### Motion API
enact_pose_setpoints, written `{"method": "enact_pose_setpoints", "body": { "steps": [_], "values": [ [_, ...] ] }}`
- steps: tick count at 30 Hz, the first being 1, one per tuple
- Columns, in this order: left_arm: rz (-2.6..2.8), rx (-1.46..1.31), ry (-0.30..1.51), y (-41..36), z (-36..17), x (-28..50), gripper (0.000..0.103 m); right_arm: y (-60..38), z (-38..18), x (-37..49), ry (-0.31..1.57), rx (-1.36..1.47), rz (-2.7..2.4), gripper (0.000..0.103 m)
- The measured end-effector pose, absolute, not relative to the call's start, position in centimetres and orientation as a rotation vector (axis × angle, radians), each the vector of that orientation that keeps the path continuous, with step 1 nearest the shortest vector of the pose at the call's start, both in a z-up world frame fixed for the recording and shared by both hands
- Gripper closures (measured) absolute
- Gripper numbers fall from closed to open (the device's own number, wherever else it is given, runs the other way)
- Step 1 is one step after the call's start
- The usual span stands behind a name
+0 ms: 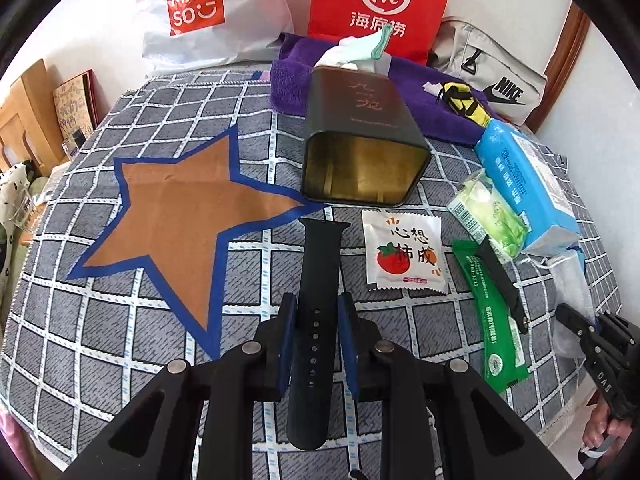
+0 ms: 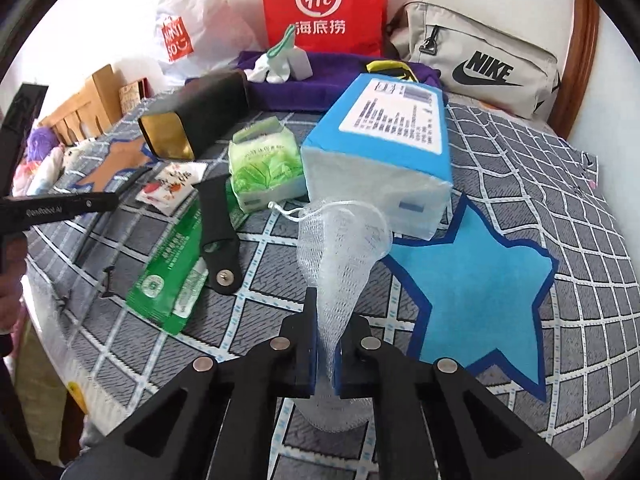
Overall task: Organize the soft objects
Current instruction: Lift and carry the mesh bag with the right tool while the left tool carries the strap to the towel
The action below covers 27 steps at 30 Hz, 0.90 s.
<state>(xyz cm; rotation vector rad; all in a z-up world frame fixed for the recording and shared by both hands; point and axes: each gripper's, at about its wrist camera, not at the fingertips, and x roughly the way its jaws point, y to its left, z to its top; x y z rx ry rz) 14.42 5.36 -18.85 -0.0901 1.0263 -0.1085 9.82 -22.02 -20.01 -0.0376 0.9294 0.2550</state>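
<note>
My left gripper [image 1: 316,316] is shut on a black watch strap [image 1: 318,272], held above the checked cloth and pointing at the open mouth of a black tin [image 1: 360,136] lying on its side. My right gripper [image 2: 325,320] is shut on a white mesh pouch [image 2: 340,240], held above the cloth beside the blue star patch [image 2: 472,280]. A second black strap [image 2: 218,232] lies on a green packet [image 2: 172,276]. The right gripper also shows at the edge of the left wrist view [image 1: 600,344].
A blue tissue pack [image 2: 384,140], a green tissue pack [image 2: 266,168] and a white persimmon sachet [image 1: 402,252] lie on the cloth. A purple towel [image 1: 292,76], red bag [image 1: 380,0], Miniso bag [image 1: 200,12] and Nike pouch [image 2: 480,60] stand behind. An orange star patch [image 1: 180,216] is at left.
</note>
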Motion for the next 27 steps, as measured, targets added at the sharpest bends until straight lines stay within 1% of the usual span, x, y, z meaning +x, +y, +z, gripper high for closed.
{"method": "enact_pose_setpoints", "body": {
  "steps": [8,16,27],
  "values": [
    [-0.115,-0.099,0.981,5.8,-16.5,13.6,0.083,-22.5,-17.1,9.5,0.884,0.026,0.308,0.097],
    [-0.115,-0.103,0.948,5.8,-14.2,13.8,0.083,-22.5,-15.1,9.9,0.856,0.024,0.310,0.097],
    [-0.118,-0.114,0.890,5.5,-10.3,16.1,0.083,-23.6,-12.3,12.8,0.814,0.034,0.292,0.097]
  ]
}}
